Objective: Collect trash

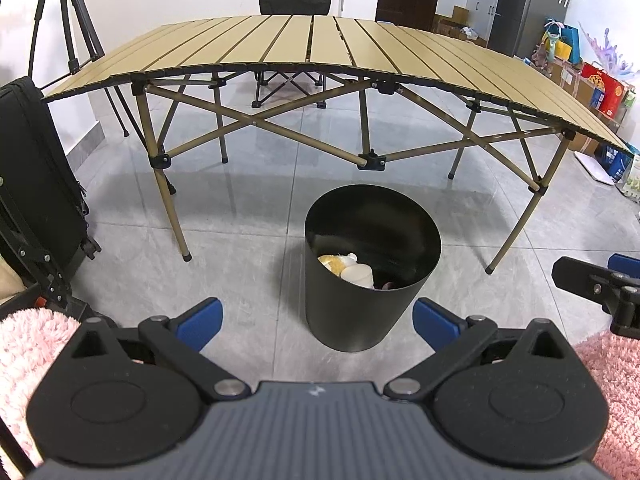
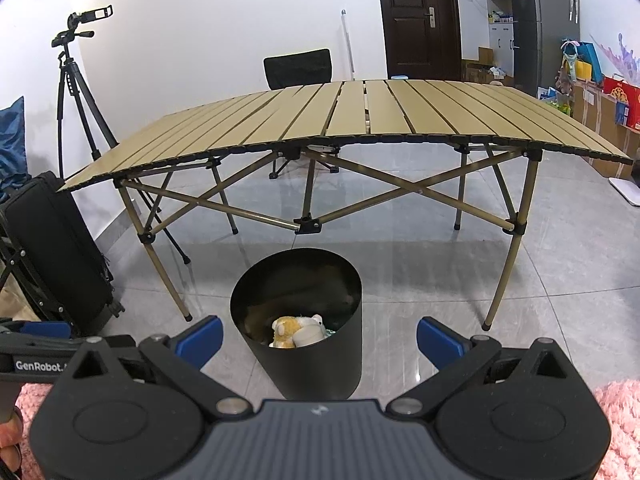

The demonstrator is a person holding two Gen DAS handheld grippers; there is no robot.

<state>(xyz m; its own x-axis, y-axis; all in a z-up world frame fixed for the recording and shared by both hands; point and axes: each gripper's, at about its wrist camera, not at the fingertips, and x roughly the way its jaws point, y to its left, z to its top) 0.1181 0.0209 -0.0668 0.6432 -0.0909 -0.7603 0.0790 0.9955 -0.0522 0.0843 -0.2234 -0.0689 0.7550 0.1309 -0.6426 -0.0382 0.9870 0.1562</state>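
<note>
Two grippers: both are held low above the floor, facing the bin and table.
Left gripper (image 1: 316, 320): blue fingers are spread wide apart, nothing is held between them.
Right gripper (image 2: 320, 338): fingers are likewise spread wide, nothing is gripped.
Pink rug (image 1: 612, 380): fluffy edges are seen at both lower corners.
Bin (image 1: 360, 312): a black round bin is set upright on the grey tiled floor, just in front of the table.
Trash (image 2: 298, 332): yellow and white items are seen lying at the bottom of the bin.
Table (image 2: 360, 120): a tan slatted folding table is seen beyond the bin.
Chair (image 2: 298, 68): a black chair is placed behind the table.
Tripod (image 2: 76, 92): it is stood at far left by the wall.
</note>
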